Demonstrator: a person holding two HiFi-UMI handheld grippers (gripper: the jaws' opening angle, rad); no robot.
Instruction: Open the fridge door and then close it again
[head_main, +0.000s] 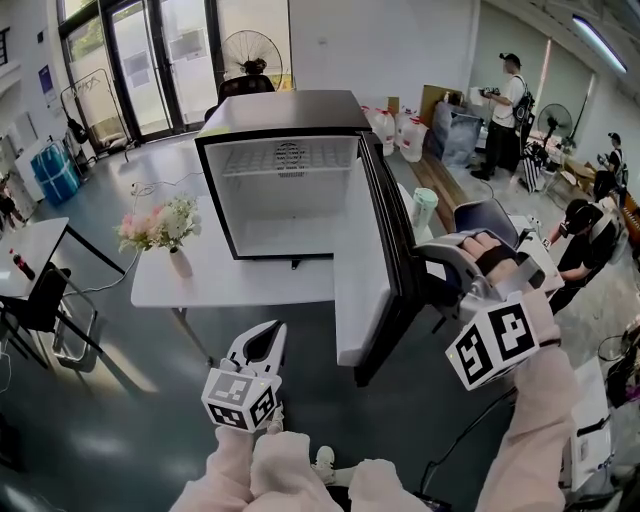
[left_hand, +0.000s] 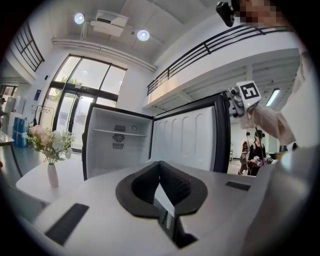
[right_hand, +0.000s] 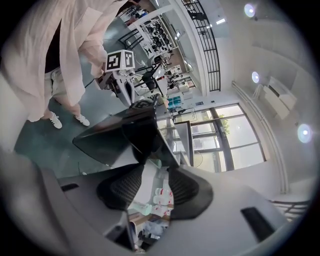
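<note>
- The fridge (head_main: 285, 190) sat on the white worktop (head_main: 240, 285). Its door (head_main: 365, 290) was swung wide to the right and the bare interior showed. Opening looked done, and closing was the step in hand.
- The right gripper (head_main: 432, 258) was at the door's outer side, near its top edge. In the right gripper view its fingers (right_hand: 120, 187) stood narrowly apart with nothing between them, and the dark door edge lay just beyond the tips. Contact could not be told.
- The left gripper (head_main: 262, 338) hung low before the worktop, well apart from the fridge, with its fingers pressed together and empty.
- A flat, slow push on the outer face, nearer the free edge than the hinge, would likely close the door best.
- A hard shove might slide the fridge along the worktop.
- The vase of flowers (head_main: 165, 230) stood at the worktop's left, clear of the door's arc.
</note>
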